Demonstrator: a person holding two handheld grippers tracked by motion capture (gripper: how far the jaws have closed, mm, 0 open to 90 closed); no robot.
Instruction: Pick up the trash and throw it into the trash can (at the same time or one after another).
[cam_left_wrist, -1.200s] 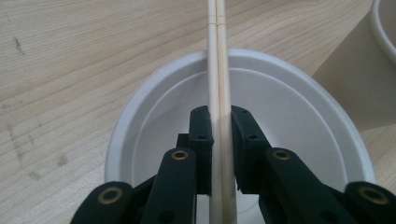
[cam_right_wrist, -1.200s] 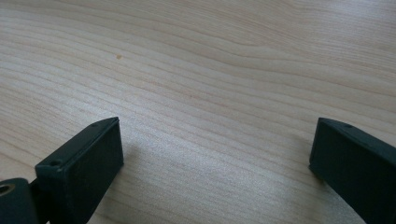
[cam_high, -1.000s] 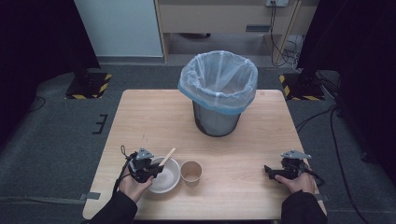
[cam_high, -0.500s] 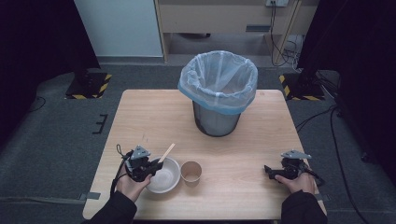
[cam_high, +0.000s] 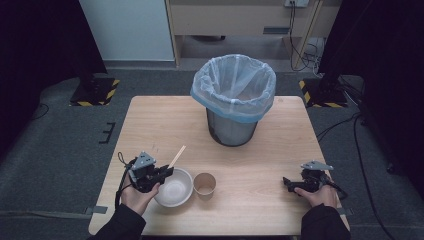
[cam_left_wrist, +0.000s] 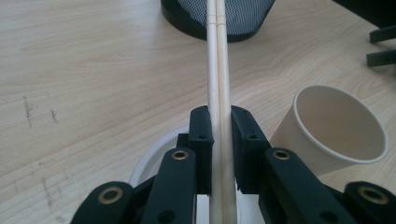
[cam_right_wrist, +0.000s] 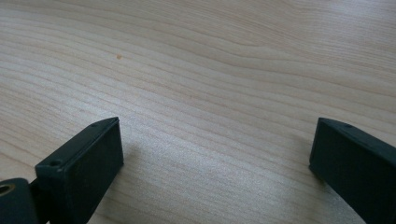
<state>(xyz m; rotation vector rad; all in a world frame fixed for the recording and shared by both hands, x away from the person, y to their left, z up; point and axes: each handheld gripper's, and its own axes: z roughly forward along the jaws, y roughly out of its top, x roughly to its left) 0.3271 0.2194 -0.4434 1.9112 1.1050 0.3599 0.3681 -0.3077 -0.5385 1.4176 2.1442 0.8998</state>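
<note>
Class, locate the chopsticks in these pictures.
High view, near left: the chopsticks are clamped in the left gripper above the white bowl, pointing toward the bin.

Black two-jaw left gripper (cam_high: 167, 172) and right gripper (cam_high: 286, 181), grey three-cornered top plates, brass-ringed pivots, trailing black cables, dark sleeves.

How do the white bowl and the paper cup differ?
The white bowl is wide, shallow and white; the paper cup is narrower, taller and tan. The bowl sits beneath the left gripper; the cup stands clear beside it. Both are upright on the table.
</note>
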